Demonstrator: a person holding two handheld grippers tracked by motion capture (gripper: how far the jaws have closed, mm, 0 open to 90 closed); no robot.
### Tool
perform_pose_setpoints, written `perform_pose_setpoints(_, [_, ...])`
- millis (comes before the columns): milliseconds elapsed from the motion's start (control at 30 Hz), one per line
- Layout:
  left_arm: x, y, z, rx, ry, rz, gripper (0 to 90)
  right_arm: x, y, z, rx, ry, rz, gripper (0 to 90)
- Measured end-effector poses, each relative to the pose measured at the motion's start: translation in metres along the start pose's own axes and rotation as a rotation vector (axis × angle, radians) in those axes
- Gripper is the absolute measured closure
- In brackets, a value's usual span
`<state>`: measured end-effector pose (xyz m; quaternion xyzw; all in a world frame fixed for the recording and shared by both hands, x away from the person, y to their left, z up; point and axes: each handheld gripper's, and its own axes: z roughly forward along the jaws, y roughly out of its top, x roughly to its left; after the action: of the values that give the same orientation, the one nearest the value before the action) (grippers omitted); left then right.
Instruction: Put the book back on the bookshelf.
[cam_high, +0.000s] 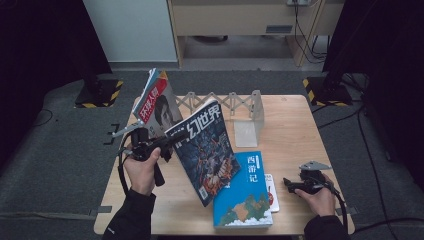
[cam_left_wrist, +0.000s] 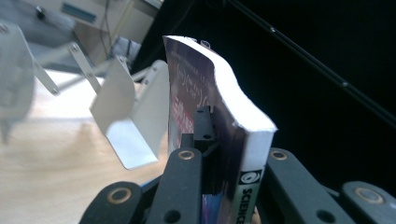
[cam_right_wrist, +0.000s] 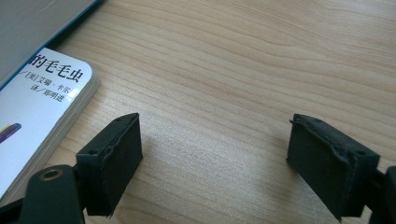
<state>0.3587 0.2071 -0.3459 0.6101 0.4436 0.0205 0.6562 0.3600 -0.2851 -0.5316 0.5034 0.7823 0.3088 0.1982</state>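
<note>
The pale wooden worktop (cam_high: 290, 130) carries a white expanding metal book rack (cam_high: 235, 107) along its far edge, where one magazine with a red title strip (cam_high: 157, 102) already leans at the left end. Lifted above the worktop near its left side is the thick, dark-covered science-fiction magazine (cam_high: 207, 150), tilted and gripped only at its upper left corner. That is the main risk, in my judgement: held by one corner, the heavy, floppy magazine could sag, swing or slip out, or catch the leaning magazine or a rack divider on its way in. It could also drag across the blue paperback (cam_high: 247, 192) lying flat beneath it.

The left claw (cam_left_wrist: 219, 154) is clamped on the dark magazine at its spine. The right claw (cam_right_wrist: 212, 163) stands wide apart and empty, low over bare wood just beside a small white booklet (cam_right_wrist: 32, 107).
</note>
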Motion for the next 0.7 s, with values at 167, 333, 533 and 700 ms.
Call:
perform_pose_setpoints(167, [-0.003, 0.011, -0.005, -0.024, 0.045, 0.048, 81.9, 0.001, -0.001, 0.001, -0.006, -0.001, 0.009, 14.8])
perform_pose_setpoints(333, [0.003, 0.019, -0.013, -0.054, 0.081, 0.048, 82.0, 0.001, -0.001, 0.002, -0.012, -0.001, 0.004, 13.3])
perform_pose_setpoints(533, [0.011, 0.029, -0.023, -0.086, 0.151, 0.069, 81.9, 0.002, -0.002, 0.003, -0.02, -0.004, 0.008, 11.9])
perform_pose_setpoints(700, [0.015, 0.036, -0.029, -0.101, 0.214, 0.099, 82.0, 0.003, -0.002, 0.004, -0.024, -0.006, 0.012, 11.3])
